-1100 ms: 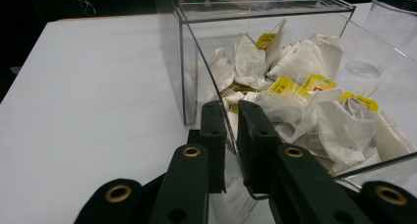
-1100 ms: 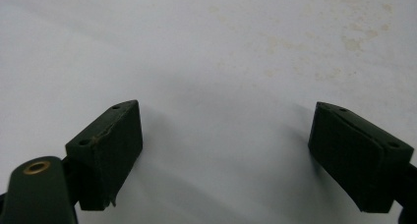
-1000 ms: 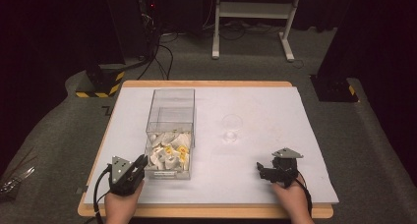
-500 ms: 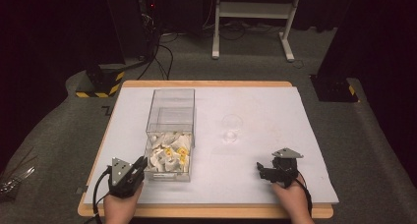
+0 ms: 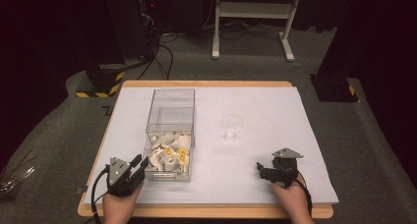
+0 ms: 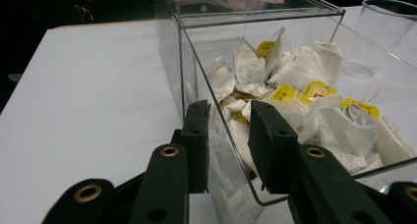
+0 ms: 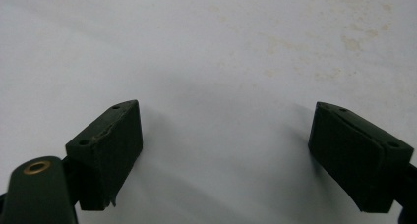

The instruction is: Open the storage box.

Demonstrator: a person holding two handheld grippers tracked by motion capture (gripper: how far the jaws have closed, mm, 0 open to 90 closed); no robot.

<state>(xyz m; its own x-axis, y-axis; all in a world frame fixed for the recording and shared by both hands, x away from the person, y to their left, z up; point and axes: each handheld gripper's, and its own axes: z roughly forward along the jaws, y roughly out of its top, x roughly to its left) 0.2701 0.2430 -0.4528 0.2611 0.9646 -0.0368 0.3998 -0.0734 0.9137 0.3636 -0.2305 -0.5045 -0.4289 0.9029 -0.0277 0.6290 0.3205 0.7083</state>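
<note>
A clear plastic box [image 5: 169, 111] stands left of centre on the white table, its near half heaped with white tea bags [image 5: 168, 153] bearing yellow tags. My left gripper [image 5: 139, 162] sits at the box's near left corner. In the left gripper view the jaws straddle the box wall [image 6: 196, 71], one outside and one inside by the tea bags [image 6: 305, 101]. My left gripper [image 6: 229, 118] has just been opening, and its pads stand off the thin wall. My right gripper [image 5: 260, 169] rests near the front right with its jaws wide open, and only bare table lies between them [image 7: 223, 135].
A clear plastic cup [image 5: 231, 127] stands upright right of the box, also seen past it [image 6: 388, 22]. The white sheet [image 5: 265, 106] covers a wooden tabletop. Around the table is grey carpet, with cables and a white stand's legs [image 5: 251, 17] behind.
Both hands and the box stay where they were. The high view is too small to compare the spread of the left jaws.
</note>
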